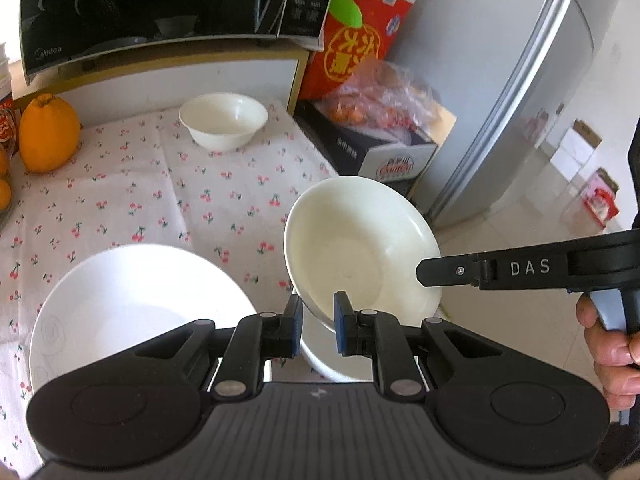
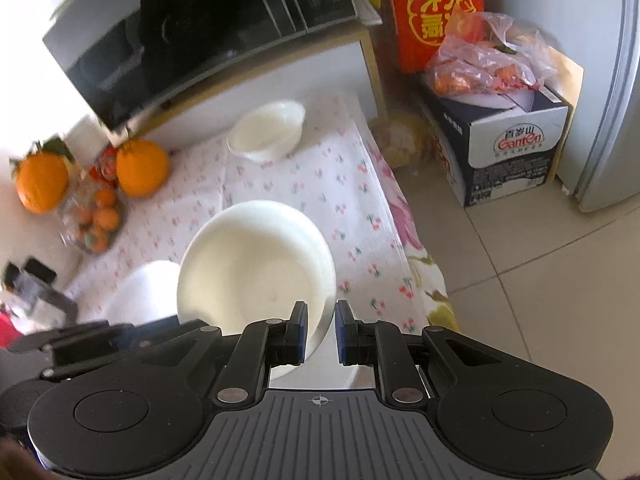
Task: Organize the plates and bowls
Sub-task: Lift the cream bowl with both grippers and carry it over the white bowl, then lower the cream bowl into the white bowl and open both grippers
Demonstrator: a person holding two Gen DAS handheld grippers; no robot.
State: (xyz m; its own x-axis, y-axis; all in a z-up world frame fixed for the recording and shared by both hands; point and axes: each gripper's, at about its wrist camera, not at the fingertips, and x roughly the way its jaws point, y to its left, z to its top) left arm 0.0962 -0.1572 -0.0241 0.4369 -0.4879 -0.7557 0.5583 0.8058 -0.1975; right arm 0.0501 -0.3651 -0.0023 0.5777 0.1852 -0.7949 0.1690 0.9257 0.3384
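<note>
Two views, and neither settles everything. Biggest first: the fridge (image 1: 540, 100) runs off the right edge, the microwave (image 1: 140, 8) is cut off at the top. The bench (image 1: 140, 200) wears a cherry-print cloth. The white plate (image 1: 132, 300) at near left is half hidden behind my left tongs (image 1: 318, 320). The deep plate (image 1: 352, 248) hangs tilted over the bench's right edge. Its lower edge sits between my left pads, and I can't tell if they pinch. My right tongs (image 2: 321, 330) are clamped on its rim, which only the right view shows. That view is blurred. The small bowl (image 1: 223, 125) sits at the back. Only the right view shows a second orange (image 2: 40, 184).
</note>
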